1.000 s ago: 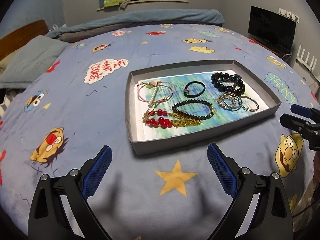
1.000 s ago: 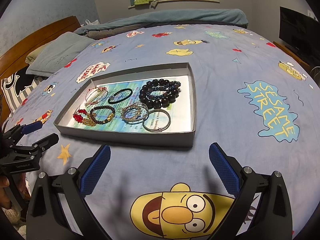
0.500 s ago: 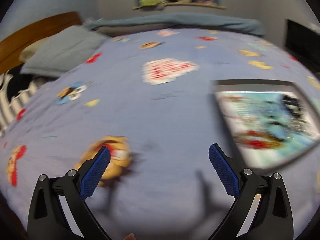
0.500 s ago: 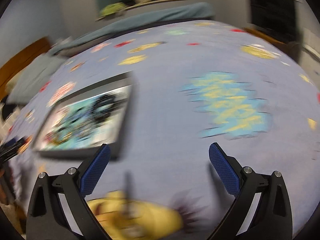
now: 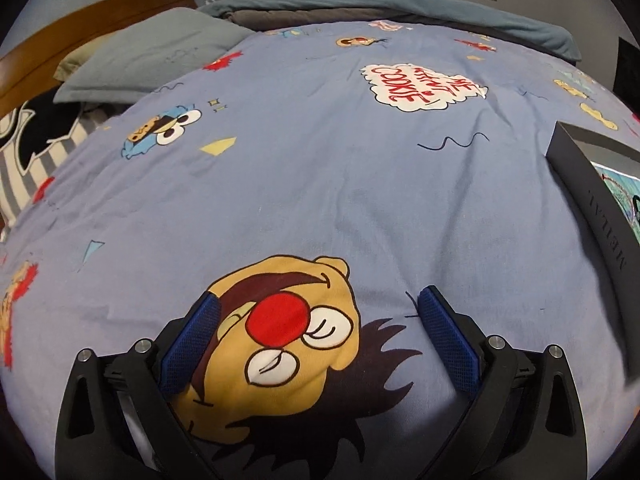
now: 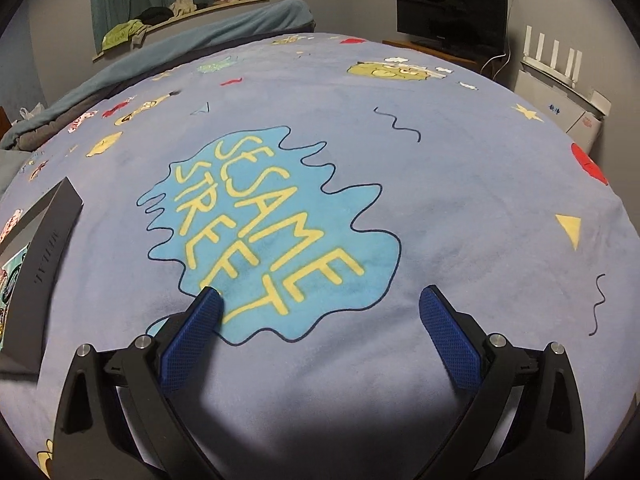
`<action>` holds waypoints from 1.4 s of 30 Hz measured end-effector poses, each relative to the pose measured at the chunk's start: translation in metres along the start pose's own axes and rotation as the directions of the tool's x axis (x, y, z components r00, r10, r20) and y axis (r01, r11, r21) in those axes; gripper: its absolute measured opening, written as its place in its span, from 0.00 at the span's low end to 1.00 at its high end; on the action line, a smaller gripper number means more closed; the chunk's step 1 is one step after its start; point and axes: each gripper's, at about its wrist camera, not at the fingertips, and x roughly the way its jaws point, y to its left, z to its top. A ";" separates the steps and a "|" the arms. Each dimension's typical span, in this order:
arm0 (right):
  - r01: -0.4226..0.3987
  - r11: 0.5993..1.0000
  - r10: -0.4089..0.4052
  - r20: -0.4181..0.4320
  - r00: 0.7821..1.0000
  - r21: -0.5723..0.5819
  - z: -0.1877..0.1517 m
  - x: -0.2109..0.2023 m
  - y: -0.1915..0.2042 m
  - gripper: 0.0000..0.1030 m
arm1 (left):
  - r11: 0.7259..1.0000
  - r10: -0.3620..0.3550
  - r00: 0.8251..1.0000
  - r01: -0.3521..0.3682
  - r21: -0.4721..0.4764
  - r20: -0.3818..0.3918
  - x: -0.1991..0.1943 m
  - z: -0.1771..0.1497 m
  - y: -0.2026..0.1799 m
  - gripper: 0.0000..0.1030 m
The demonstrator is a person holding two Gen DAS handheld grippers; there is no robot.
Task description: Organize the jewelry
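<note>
Two grippers over one blue cartoon-print bedspread [image 5: 320,184] | grey tray [image 5: 592,200] of jewelry lies at far right edge of left view, far left edge of right view, contents mostly cut off | left gripper [image 5: 318,312] spread wide, empty, above yellow face print | right gripper [image 6: 320,306] spread wide, empty, above "Sesame Street" patch [image 6: 272,232]

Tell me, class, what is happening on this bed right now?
A person holds a two-finger gripper in each hand over a cartoon bedspread. Both are open and hold nothing. The left gripper points at a yellow cartoon face; the right gripper points at the blue Sesame Street patch. The grey jewelry box sits between them, at the edge of each view, with only a sliver of its inside showing. No jewelry has been picked up.
</note>
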 end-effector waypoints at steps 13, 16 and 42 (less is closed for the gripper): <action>-0.044 0.998 0.043 0.021 0.999 0.034 0.000 0.011 -0.007 0.96 | 1.000 -0.015 1.000 0.015 -0.010 -0.013 0.003 0.000 0.004 0.96; -0.061 0.997 0.060 0.032 0.998 0.045 -0.001 0.009 -0.009 0.96 | 1.000 -0.014 1.000 0.014 -0.009 -0.013 0.004 0.001 0.005 0.96; -0.069 0.996 0.067 0.042 0.997 0.048 -0.001 0.009 -0.009 0.96 | 0.999 -0.026 1.000 0.026 -0.019 -0.013 0.004 0.001 0.006 0.96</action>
